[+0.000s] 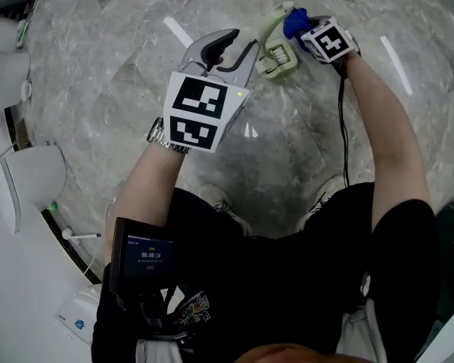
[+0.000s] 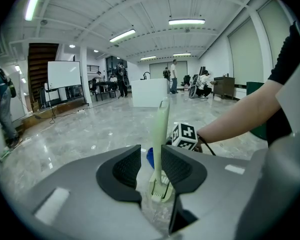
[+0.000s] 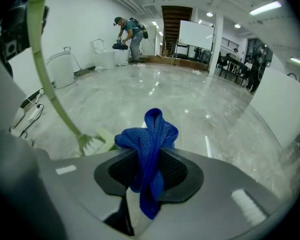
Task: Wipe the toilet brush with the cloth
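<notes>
A pale green toilet brush (image 1: 275, 51) hangs above the floor, with its handle (image 2: 162, 129) running between my left gripper's (image 2: 151, 151) jaws and lying against the right pad. Its bristle head (image 2: 160, 188) shows just below the jaws. My left gripper (image 1: 238, 44) is shut on the handle close to the head. My right gripper (image 3: 148, 154) is shut on a bunched blue cloth (image 3: 149, 131), which sticks out above the pads. In the head view the blue cloth (image 1: 293, 23) is beside the handle's far end, at my right gripper (image 1: 306, 32). Whether they touch I cannot tell. The brush head (image 3: 95, 143) sits just left of the cloth.
Grey marble floor (image 1: 121, 89) lies below. A white toilet (image 1: 30, 176) stands at the left, with my shoes (image 1: 223, 203) under the arms. Further off are a whiteboard (image 2: 64, 74), a white counter (image 2: 150, 93) and a person (image 3: 127, 34) by other toilets.
</notes>
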{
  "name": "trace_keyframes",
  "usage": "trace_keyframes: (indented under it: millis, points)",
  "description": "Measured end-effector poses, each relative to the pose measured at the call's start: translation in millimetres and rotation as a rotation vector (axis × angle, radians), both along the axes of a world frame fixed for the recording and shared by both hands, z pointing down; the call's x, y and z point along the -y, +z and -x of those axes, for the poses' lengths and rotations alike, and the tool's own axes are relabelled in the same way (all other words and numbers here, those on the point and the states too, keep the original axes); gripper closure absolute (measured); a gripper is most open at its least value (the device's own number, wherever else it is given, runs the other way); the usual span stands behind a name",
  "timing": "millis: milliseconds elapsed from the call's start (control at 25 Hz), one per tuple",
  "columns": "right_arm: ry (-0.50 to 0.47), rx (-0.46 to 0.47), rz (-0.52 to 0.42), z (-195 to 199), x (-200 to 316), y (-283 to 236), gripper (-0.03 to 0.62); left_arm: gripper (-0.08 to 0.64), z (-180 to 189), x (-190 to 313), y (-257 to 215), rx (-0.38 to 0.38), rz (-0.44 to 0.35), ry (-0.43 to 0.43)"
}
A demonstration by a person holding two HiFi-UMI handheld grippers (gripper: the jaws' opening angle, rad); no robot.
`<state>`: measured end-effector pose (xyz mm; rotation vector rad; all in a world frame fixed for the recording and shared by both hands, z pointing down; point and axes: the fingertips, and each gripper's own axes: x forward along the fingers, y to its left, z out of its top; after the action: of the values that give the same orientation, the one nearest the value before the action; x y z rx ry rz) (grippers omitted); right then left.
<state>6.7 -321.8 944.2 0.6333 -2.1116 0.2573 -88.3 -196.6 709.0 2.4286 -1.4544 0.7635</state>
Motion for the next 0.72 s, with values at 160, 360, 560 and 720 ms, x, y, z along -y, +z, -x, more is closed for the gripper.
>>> trace_keyframes:
  millis: [160, 360, 560, 720]
  points:
    - [-0.153, -0.085, 0.231, -64.3, -60.8, 39.0, 0.474, 0.431, -3.5, 9.9, 3.4, -0.019, -0.005, -0.007]
    - [-0.329, -0.094, 0.559, -77.5, -158.3, 54.6, 0.474, 0.44, -11.0, 24.5, 1.7, -0.076, -0.014, -0.039]
    - [-0.485, 0.009, 0.543, -7.0, -198.0, 39.8, 0.474, 0.447, -15.7, 26.4, -0.1, -0.061, -0.031, -0.032]
    - [-0.49, -0.017, 0.401, 30.1, -192.8, 49.4, 0.472, 0.439, -6.1, 18.3, -5.2, -0.038, -0.05, -0.035]
